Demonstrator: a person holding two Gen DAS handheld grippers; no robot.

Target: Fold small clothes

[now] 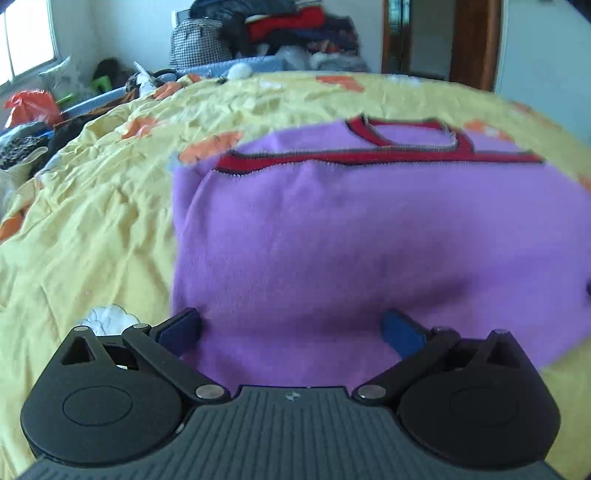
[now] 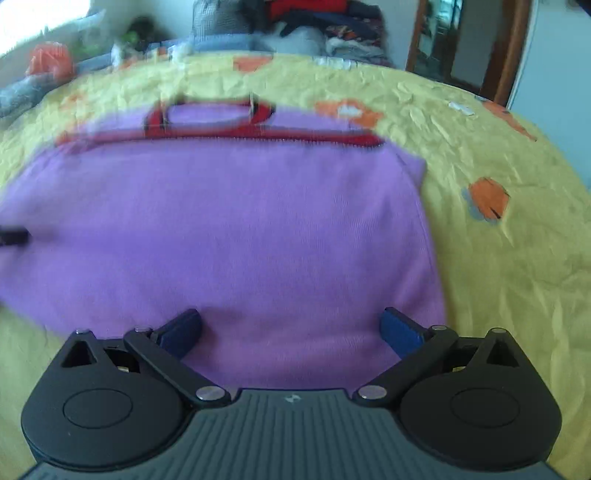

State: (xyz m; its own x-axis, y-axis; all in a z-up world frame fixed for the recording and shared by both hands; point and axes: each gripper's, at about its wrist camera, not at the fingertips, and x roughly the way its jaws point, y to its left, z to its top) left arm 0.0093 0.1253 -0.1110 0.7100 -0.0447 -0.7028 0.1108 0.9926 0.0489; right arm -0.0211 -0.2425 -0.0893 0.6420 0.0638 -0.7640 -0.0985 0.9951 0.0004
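Note:
A small purple knit garment (image 1: 351,240) with red, dark-edged trim (image 1: 369,157) lies folded on the yellow bed cover (image 1: 92,221). Its lower half is doubled up over the top, and the neck opening shows beyond the fold. My left gripper (image 1: 291,328) is open and empty, over the garment's near left part. The same garment (image 2: 229,229) fills the right wrist view, its trim (image 2: 258,138) at the far edge. My right gripper (image 2: 291,328) is open and empty over the garment's near right part. A dark bit of the other gripper (image 2: 13,236) shows at the left edge.
The yellow cover (image 2: 498,258) has orange flower prints (image 2: 489,201) and wrinkles. A pile of clothes and bags (image 1: 273,33) stands behind the bed. An orange bag (image 1: 29,107) and clutter lie at the far left. A wooden door frame (image 1: 476,40) is at the back right.

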